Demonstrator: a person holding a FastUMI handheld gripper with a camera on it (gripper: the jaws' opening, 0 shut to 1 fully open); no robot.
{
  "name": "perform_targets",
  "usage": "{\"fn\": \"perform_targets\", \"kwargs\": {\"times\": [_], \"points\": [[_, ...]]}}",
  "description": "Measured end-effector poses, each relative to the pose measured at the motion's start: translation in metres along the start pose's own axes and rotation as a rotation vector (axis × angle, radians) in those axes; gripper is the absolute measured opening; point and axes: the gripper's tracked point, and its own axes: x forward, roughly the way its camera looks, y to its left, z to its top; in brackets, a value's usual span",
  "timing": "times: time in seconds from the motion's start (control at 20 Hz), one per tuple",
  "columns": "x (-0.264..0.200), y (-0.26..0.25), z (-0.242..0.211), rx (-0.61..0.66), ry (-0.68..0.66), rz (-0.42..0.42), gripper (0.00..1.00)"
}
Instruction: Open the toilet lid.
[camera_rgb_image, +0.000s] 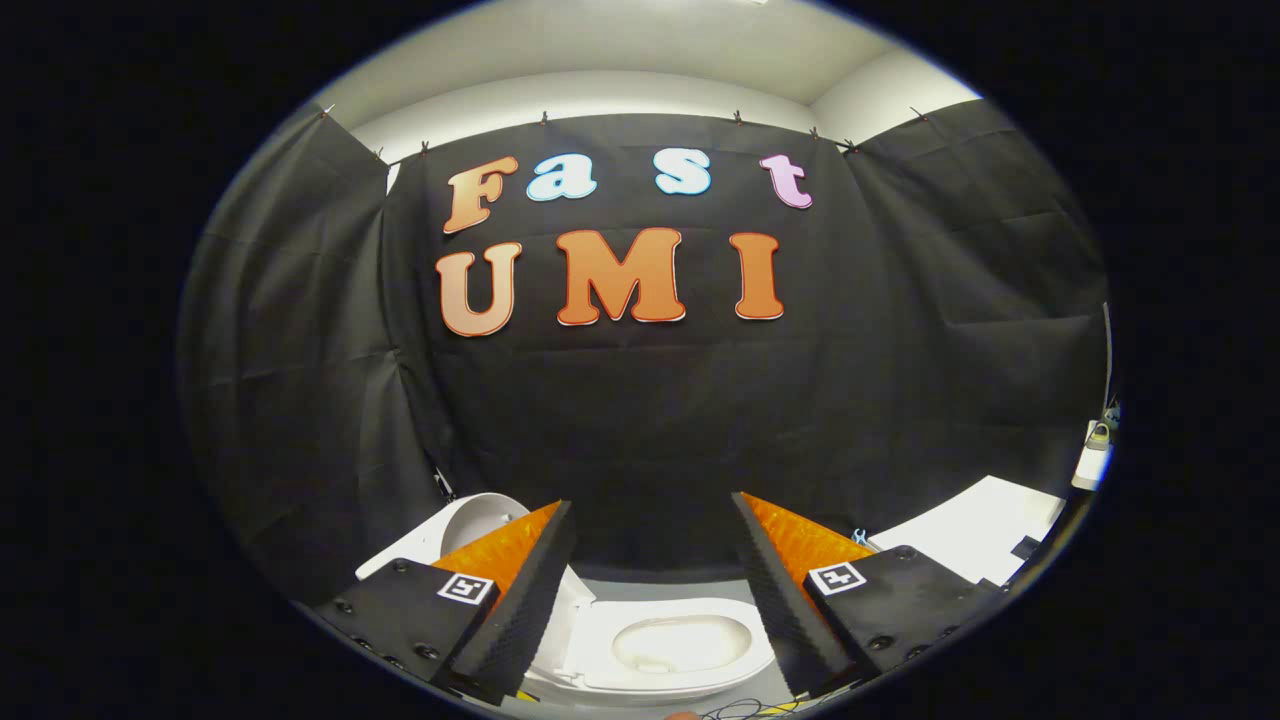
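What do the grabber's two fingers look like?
The gripper has two wedge-shaped fingers with bumpy, ribbed pads facing each other. Each sits on a black block with round screw heads, and each block carries a small white square sticker with a black pattern.

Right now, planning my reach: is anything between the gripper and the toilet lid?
Nothing visible is. The gripper is open and holds nothing, with the toilet bowl showing between its fingers. The lid looks already raised, partly hidden by one finger.
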Motion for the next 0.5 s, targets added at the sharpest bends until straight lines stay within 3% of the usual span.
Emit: {"fn": "perform_targets", "kwargs": {"times": [0.5], "points": [[-0.0006,-0.0048,0.0012,0.005,-0.015,-0.018,0.99]]}}
